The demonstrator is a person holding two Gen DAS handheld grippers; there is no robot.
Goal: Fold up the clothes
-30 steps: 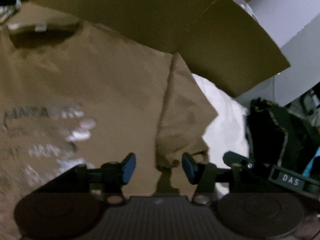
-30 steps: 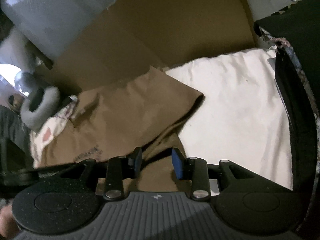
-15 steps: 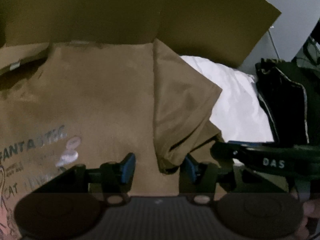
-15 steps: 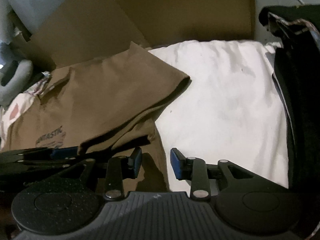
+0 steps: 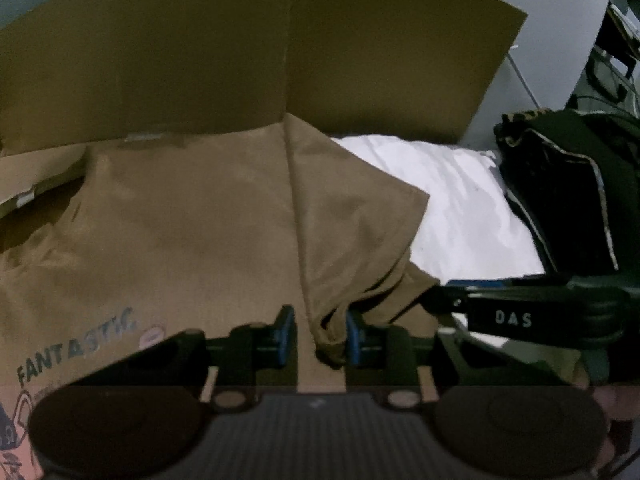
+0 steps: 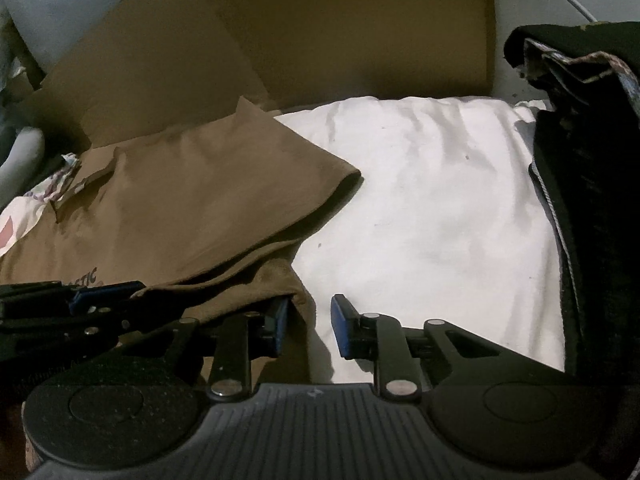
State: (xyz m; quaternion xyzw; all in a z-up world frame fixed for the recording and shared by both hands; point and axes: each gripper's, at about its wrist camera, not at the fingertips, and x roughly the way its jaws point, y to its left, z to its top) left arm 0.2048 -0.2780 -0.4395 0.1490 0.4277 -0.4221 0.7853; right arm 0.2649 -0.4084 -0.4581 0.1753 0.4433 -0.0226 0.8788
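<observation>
We see a brown shirt (image 5: 192, 232) spread flat on a white sheet (image 6: 432, 216), its printed chest toward the left and its near sleeve (image 5: 352, 224) folded out toward the sheet. A cardboard sheet (image 5: 280, 48) stands up behind it, touching the shirt's far edge.

Our left gripper (image 5: 316, 338) sits low over the shirt at the sleeve's hem. Its jaws are closing, and a bunched fold of the hem lies between the blue pads (image 5: 285, 336); the right-hand pad is against the cloth, while the other one seems to stand clear of it, though the dim light makes that hard to judge.

Our right gripper (image 6: 308, 330) is just beside it, at the shirt's side edge where brown cloth meets the white sheet. Its jaws are closing too. The shirt's edge reaches into the gap and lies against the left pad, while the right pad stands apart over the sheet, so nothing is pinched.

In the right wrist view the left gripper's fingers (image 6: 104, 290) lie across the shirt near the printed word. A dark garment (image 6: 592, 184) is piled at the sheet's right side, touching it.
</observation>
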